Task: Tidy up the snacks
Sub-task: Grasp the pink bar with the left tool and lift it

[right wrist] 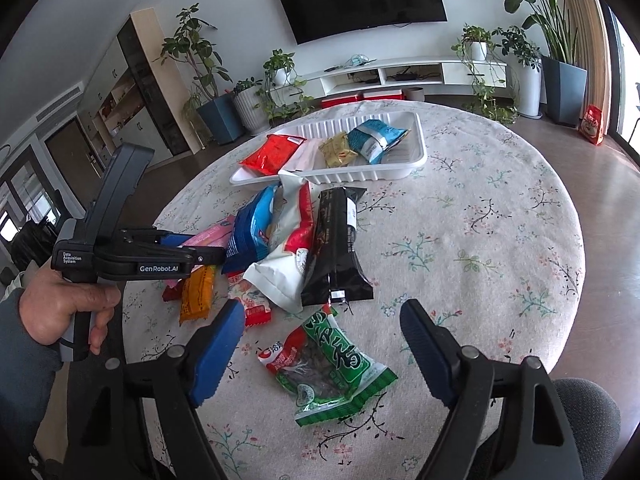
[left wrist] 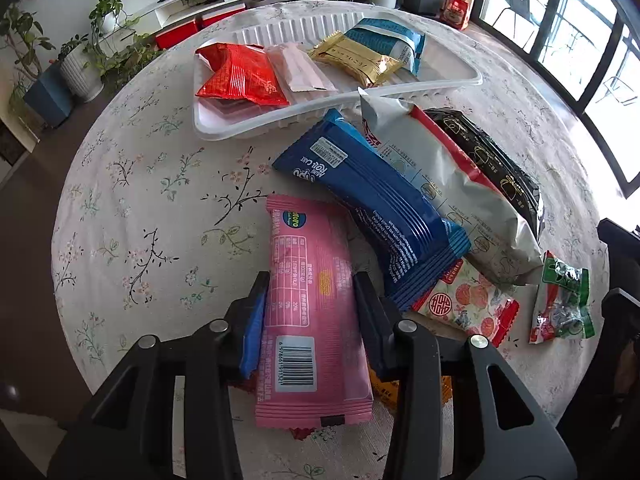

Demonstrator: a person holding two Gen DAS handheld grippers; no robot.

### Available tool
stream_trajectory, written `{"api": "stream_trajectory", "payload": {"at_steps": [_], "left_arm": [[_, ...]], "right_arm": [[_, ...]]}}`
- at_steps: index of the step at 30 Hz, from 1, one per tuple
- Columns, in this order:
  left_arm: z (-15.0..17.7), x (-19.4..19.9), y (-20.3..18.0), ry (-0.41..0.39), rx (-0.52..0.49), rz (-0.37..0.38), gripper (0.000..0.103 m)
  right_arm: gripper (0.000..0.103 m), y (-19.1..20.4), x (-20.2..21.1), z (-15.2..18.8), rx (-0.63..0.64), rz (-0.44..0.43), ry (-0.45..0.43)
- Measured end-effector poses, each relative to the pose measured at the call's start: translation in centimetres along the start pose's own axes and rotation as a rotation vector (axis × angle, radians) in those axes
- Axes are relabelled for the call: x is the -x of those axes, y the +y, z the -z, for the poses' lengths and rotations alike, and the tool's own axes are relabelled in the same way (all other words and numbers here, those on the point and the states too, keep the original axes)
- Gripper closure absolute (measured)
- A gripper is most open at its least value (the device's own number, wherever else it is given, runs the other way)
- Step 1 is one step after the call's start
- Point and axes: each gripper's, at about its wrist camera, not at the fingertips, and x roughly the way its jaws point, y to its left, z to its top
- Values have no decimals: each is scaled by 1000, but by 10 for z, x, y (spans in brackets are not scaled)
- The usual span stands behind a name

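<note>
A pink snack packet [left wrist: 308,300] lies lengthwise between the fingers of my left gripper [left wrist: 312,284], and both pads touch its long sides. It rests on a loose pile with a blue roll-cake packet [left wrist: 372,196], a white-and-red bag [left wrist: 448,176] and a black bag [left wrist: 488,156]. The right wrist view shows the left gripper [right wrist: 208,254] from the side, held by a hand [right wrist: 60,304]. My right gripper [right wrist: 322,312] stands open above a green-and-red packet [right wrist: 328,364] without touching it. A white ribbed tray [left wrist: 400,88] behind the pile holds red, pale pink, gold and light blue packets.
The round table [right wrist: 480,220] has a floral cloth, and its right half is bare. An orange packet [right wrist: 198,292] and a red-patterned packet [left wrist: 468,304] lie by the pile. A dark chair back [right wrist: 584,400] is at the near right. Plants and a TV shelf stand beyond.
</note>
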Motion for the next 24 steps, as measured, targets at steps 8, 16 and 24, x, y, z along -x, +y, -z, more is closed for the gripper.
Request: {"api": "stream_trajectory", "payload": {"at_steps": [8, 16, 24], "left_arm": [[-1, 10, -1, -63, -37, -24, 92], [4, 14, 11, -108, 29, 63, 94], [12, 28, 25, -171, 92, 125, 95]], "right_arm": [[23, 9, 2, -8, 19, -17, -6], [25, 20, -6, -10, 45, -26, 17], [26, 24, -9, -24, 42, -23, 17]]}}
